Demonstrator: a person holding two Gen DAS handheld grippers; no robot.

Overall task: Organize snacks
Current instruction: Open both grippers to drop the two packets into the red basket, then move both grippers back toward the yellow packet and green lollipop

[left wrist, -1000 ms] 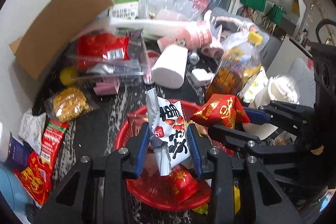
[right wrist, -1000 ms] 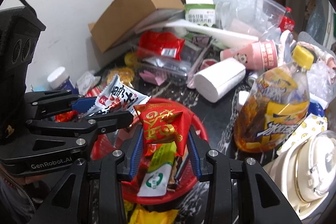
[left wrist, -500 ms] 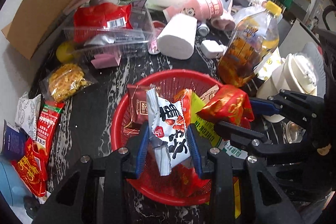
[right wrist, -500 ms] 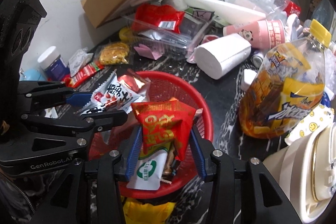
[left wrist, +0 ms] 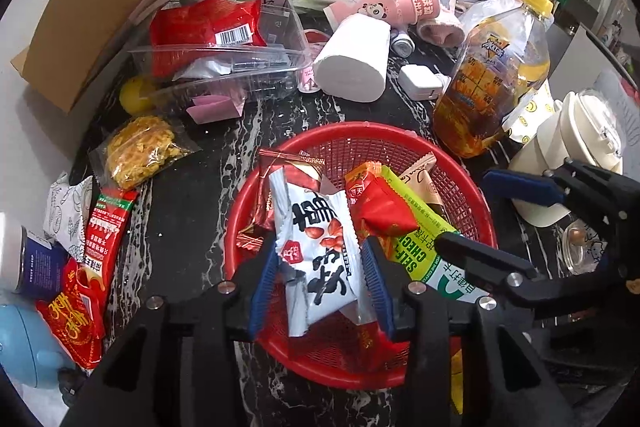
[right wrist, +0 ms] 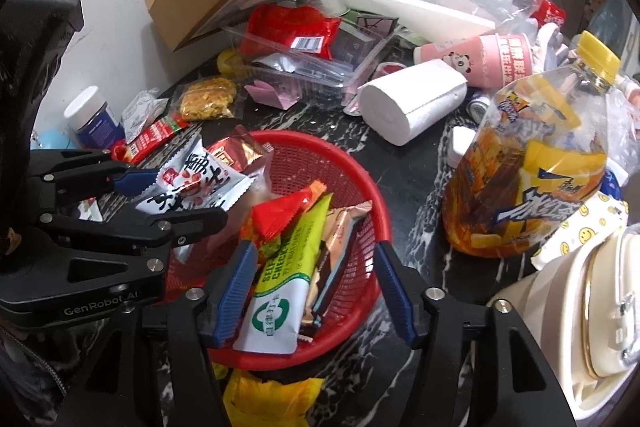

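Left tongs [left wrist: 320,279]: pitched steeply down over red basket [left wrist: 472,195] on dark marbled worktop [left wrist: 192,211]; jaws opening, white peanut packet [left wrist: 320,251] upright between the blue pads, whether the pads press on it cannot be told.

Right tongs [right wrist: 316,271]: pitched steeply down over same basket, beside left tongs; jaws opening, wide apart, gripping nothing; red packet [right wrist: 280,215] lying in basket just beyond the pads, atop green-and-white packet [right wrist: 288,279] and brown bar [right wrist: 340,231].

Outside basket, near left rim: yellow crisp bag [left wrist: 140,151], red sachets [left wrist: 104,231].
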